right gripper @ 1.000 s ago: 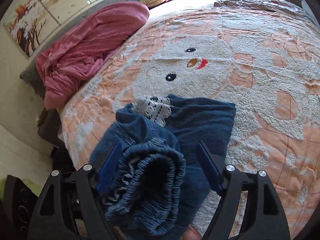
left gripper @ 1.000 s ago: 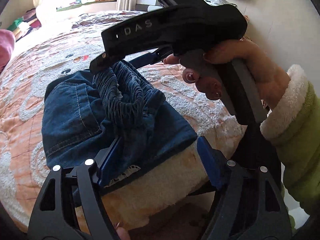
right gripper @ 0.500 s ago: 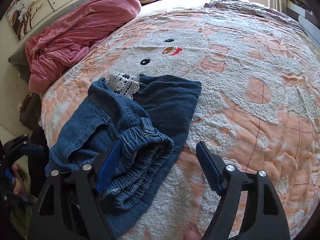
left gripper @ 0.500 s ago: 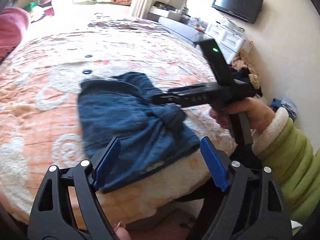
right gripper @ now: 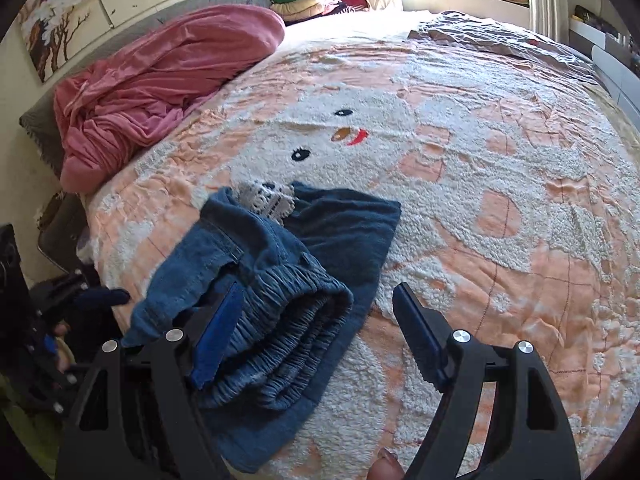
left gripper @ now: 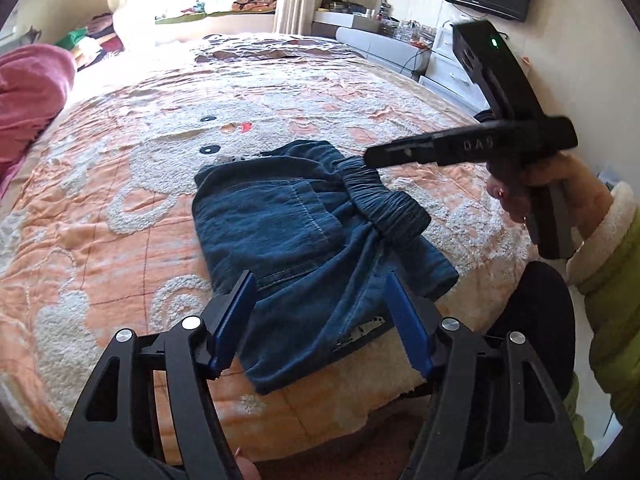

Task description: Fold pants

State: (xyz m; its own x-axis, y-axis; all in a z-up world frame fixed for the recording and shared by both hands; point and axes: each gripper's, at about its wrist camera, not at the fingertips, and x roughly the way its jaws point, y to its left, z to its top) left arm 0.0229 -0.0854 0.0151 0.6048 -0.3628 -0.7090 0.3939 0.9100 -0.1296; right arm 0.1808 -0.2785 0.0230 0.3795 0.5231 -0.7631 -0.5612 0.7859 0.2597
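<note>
Both grippers, left (left gripper: 320, 316) closing on nothing and right (right gripper: 316, 332) wide, hover empty over pants (left gripper: 304, 232) folded near the bed's (left gripper: 100, 240) edge.

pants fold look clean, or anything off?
Not clean. The pants lie bunched near the blanket's edge: the elastic waistband is rolled into a thick lump on top, and a white lace trim pokes out at the far edge. Edges don't line up.

The left tool (left gripper: 320, 312) fills the lower frame, its blue pads apart and closing on nothing. The right tool (right gripper: 316, 334) stands wide and empty; at right in the left view, a hand (left gripper: 560, 184) in a green sleeve grips its handle.
</note>
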